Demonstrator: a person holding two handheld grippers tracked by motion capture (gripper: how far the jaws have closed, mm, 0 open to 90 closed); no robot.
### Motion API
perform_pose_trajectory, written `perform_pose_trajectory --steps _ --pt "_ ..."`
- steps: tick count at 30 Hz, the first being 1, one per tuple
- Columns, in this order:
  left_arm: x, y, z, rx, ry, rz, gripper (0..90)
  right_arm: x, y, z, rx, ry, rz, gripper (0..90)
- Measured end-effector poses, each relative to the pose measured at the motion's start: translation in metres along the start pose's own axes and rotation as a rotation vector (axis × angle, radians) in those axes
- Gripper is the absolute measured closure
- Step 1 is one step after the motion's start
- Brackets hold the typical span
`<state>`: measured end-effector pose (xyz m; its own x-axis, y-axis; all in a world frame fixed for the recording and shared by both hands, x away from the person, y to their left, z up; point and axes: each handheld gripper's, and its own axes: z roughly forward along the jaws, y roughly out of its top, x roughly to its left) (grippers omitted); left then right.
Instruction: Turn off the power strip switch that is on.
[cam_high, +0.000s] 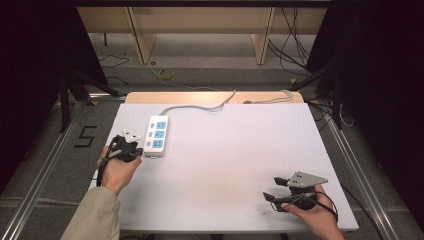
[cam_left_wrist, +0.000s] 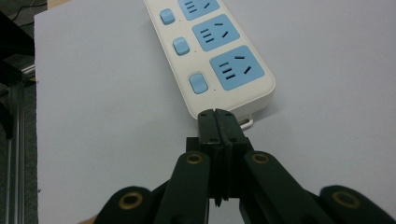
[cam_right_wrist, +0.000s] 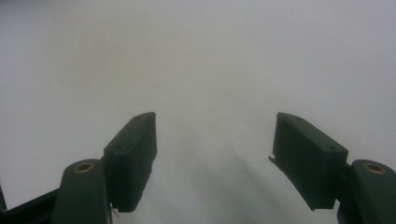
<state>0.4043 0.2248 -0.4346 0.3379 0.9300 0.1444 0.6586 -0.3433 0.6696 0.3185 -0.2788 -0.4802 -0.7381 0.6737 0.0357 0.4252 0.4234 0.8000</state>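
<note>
The left gripper (cam_left_wrist: 218, 116) has its jaws pressed together with nothing between them, tips at the near end of the white power strip (cam_left_wrist: 210, 51), touching it or just short of it; the step in hand looks like a nudge or a press at that end; next it would need a steady push, or a short reach to the nearest blue switch (cam_left_wrist: 198, 83); the strip lies at the table's (cam_high: 225, 165) far left; the right gripper (cam_high: 272, 189) rests near right, jaws spread, empty, well apart.
</note>
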Motion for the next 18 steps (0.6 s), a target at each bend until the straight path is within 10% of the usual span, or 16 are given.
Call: perform_pose_trajectory --steps 18 --pt "0.0030 0.0081 0.0048 0.002 0.014 0.002 89.9 -0.0003 -0.0001 0.0000 0.001 0.001 0.002 31.5"
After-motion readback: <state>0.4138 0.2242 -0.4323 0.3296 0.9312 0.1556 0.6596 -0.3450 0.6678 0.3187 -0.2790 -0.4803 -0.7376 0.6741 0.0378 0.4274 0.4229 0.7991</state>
